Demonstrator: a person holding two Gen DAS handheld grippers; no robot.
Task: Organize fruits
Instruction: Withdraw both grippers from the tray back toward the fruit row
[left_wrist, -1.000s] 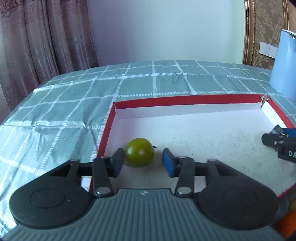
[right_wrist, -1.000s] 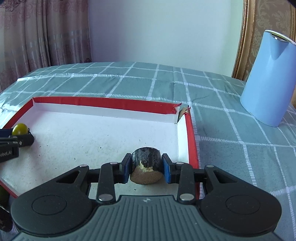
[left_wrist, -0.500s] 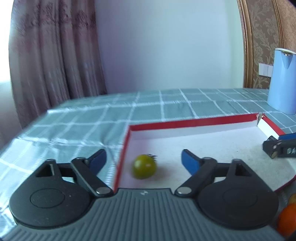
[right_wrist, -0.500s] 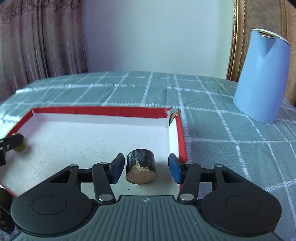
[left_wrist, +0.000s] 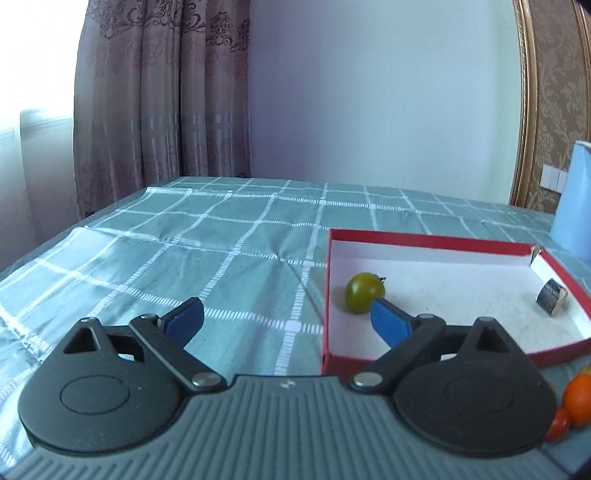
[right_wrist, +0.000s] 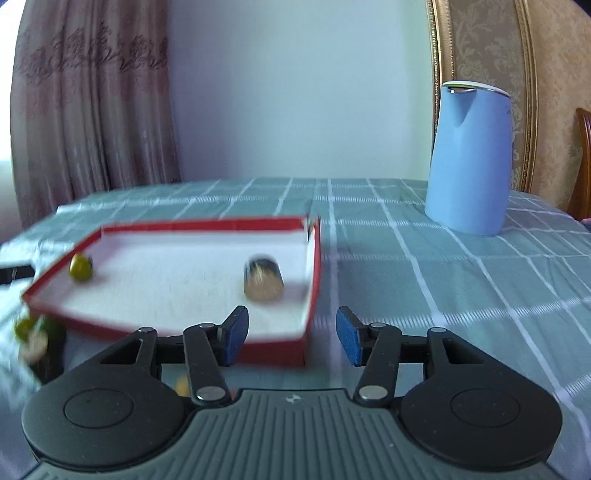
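A shallow red box with a white floor (left_wrist: 436, 242) (right_wrist: 312, 254) lies on the checked tablecloth. In it sit a green round fruit (left_wrist: 364, 292) (right_wrist: 80, 267) near the left wall and a dark stubby cut piece (left_wrist: 551, 301) (right_wrist: 263, 281) near the right wall. My left gripper (left_wrist: 288, 317) is open and empty, held back over the cloth at the box's left front corner. My right gripper (right_wrist: 291, 332) is open and empty, held back in front of the box's right front corner.
A tall blue jug (right_wrist: 469, 158) stands on the table behind and right of the box. Orange and red fruits (left_wrist: 576, 395) lie on the cloth in front of the box's right end; blurred fruits (right_wrist: 27, 330) show by its left front corner. Curtains hang at the left.
The right gripper opened and let go of the dark piece, which now lies in the box. Both grippers opened wide and drew back out of the box.
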